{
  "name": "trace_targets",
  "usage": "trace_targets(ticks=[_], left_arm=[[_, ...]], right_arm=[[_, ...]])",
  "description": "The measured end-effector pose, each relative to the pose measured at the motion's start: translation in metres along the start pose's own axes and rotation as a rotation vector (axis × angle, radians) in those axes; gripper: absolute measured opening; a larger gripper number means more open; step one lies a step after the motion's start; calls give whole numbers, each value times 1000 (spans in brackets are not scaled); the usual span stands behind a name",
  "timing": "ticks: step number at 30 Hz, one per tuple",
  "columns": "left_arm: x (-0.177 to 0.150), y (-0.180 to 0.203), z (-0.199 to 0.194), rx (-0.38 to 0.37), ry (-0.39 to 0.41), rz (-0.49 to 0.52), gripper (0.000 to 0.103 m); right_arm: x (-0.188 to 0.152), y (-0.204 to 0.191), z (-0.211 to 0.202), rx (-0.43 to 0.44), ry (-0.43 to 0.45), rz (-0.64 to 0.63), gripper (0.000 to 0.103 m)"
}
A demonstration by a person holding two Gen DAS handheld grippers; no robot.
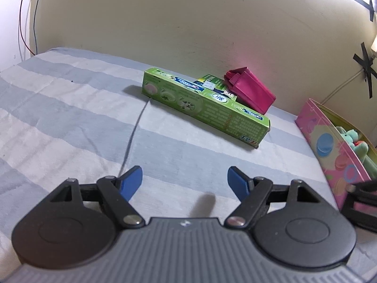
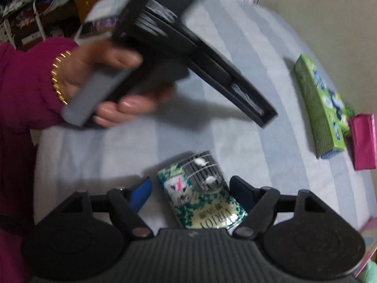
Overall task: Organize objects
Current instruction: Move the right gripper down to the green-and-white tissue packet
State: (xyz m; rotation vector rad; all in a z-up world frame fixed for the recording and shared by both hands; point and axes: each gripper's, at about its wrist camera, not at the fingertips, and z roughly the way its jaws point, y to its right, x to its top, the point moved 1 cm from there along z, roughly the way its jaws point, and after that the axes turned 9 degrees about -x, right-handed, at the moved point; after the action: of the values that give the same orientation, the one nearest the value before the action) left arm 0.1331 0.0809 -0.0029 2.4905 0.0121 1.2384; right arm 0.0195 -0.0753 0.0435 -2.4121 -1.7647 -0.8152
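Between the blue fingers of the right gripper [image 2: 189, 178] lies a soft tissue pack [image 2: 179, 193] printed in green and white, flat on the striped cloth [image 1: 70, 106], with a small grey ribbed object [image 2: 202, 169] on top of it; what that grey piece is I cannot tell. The jaws stand about half open around the pack. A strip of cloth shows between the left finger and the pack, and the right finger is just beside its edge, so nothing looks gripped.

Farther off, near the wall, a green toothpaste box [image 1: 202, 103] lies on its side. Behind it sits a small dark-and-green packet [image 1: 209, 83], and a magenta wallet [image 1: 252, 89] is just to the right, close against both. None of these has been put away.

At the right edge of the cloth stands a pink patterned storage box [image 1: 329, 146], with a teal plush toy [image 1: 353, 136] already inside. That looks like the one item sorted so far, so I judge the job barely begun, with four or so things left.

The left gripper [image 1: 185, 168] hovers above bare cloth, roughly half open and empty, held by a hand [image 2: 94, 70] with a magenta sleeve [image 2: 23, 82] and a gold bracelet [image 2: 59, 77].
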Motion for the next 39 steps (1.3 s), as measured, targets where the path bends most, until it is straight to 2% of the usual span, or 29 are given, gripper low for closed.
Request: trace_targets(ticks=[6, 8, 12, 18, 22, 27, 31, 39], left_arm=[[-1, 1, -1, 2, 1, 3, 81], [-1, 0, -1, 3, 2, 3, 81], [-2, 1, -1, -3, 7, 11, 81], [-5, 7, -2, -4, 32, 43, 81], [-6, 9, -6, -16, 56, 57, 81], [-7, 7, -12, -35, 49, 35, 81], [-11, 1, -33, -69, 53, 2, 81], [-19, 8, -62, -126, -1, 39, 81]], right_arm=[[-32, -5, -52, -75, 233, 267, 86], [-46, -2, -47, -91, 292, 363, 90], [-79, -18, -50, -132, 348, 531, 91], [-114, -26, -33, -153, 367, 761, 93], [-124, -28, -28, -221, 343, 841, 93], [-137, -27, -34, -263, 362, 909, 95], [-146, -24, -37, -278, 373, 924, 97], [-141, -22, -27, -273, 386, 936, 97]])
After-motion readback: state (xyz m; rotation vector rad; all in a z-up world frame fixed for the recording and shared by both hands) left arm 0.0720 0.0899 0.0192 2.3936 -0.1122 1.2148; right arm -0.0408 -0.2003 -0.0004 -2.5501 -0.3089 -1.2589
